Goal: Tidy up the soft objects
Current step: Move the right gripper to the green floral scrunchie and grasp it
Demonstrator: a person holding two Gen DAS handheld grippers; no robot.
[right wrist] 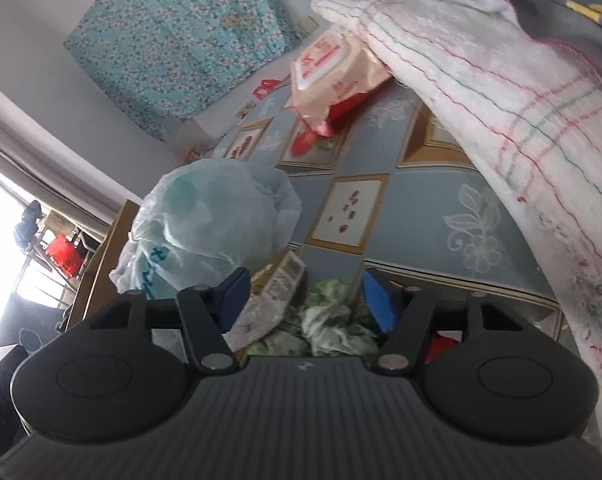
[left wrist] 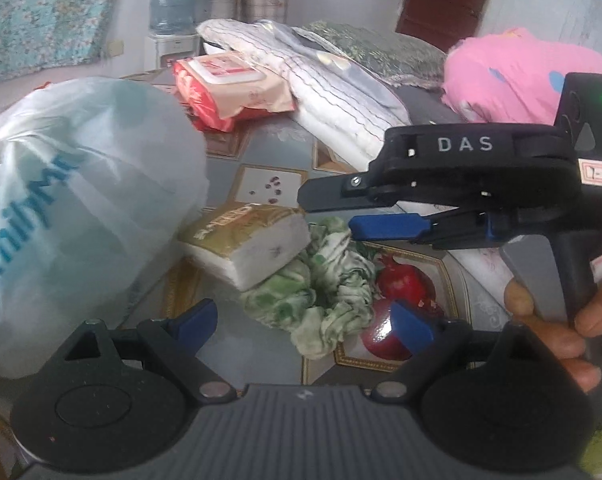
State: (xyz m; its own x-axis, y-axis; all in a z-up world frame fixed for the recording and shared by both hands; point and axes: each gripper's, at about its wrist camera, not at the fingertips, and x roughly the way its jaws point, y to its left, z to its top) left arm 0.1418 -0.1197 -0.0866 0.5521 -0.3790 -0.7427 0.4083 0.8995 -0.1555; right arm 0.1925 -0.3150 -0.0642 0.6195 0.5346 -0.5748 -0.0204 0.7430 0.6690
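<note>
A crumpled green-and-white cloth (left wrist: 325,292) lies on the patterned tablecloth (left wrist: 269,140), against a gold-wrapped tissue pack (left wrist: 245,244). My left gripper (left wrist: 305,320) is open, its blue pads either side of the near end of the cloth, not touching it. My right gripper (left wrist: 327,216) comes in from the right just above the cloth, a hand (left wrist: 549,320) on its handle. In the right wrist view the right gripper (right wrist: 306,292) is open, with the cloth (right wrist: 329,320) and the end of the tissue pack (right wrist: 285,280) between its fingers.
A puffed white plastic bag (left wrist: 73,208) stands left of the tissue pack. Further back lie a pink wet-wipes pack (left wrist: 233,84), a folded white striped blanket (left wrist: 333,96), a green patterned pillow (left wrist: 381,52) and a pink pillow (left wrist: 517,72). A water dispenser (left wrist: 173,0) stands behind.
</note>
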